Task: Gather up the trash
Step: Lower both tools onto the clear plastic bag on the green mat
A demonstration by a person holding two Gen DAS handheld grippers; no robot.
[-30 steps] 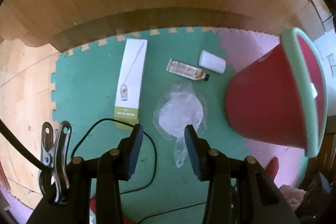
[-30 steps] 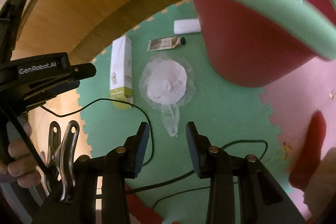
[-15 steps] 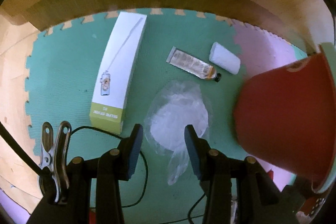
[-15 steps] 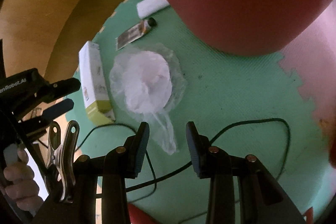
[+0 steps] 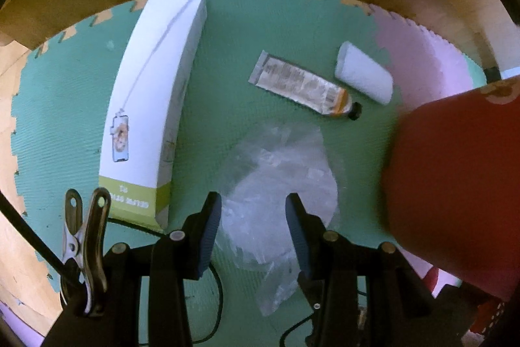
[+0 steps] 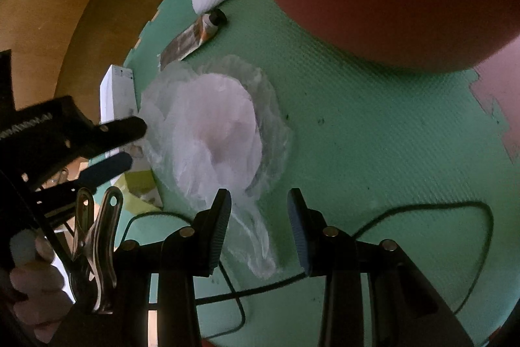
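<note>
Over the green mat, both grippers have dropped lower; left gripper [image 5: 253,213] hangs open above the plastic bag [image 5: 279,178], tube [image 5: 302,86] at one o'clock.

Green ribbed mat [image 5: 227,60]; red bin [image 5: 455,184]; clear bag [image 5: 279,171].

red bin [image 5: 455,184] at your 3 o'clock: rim cut off, blurred | box [image 6: 118,93] at 9 o'clock: half hidden behind your left gripper [image 6: 128,145] | box print: unreadable
</note>
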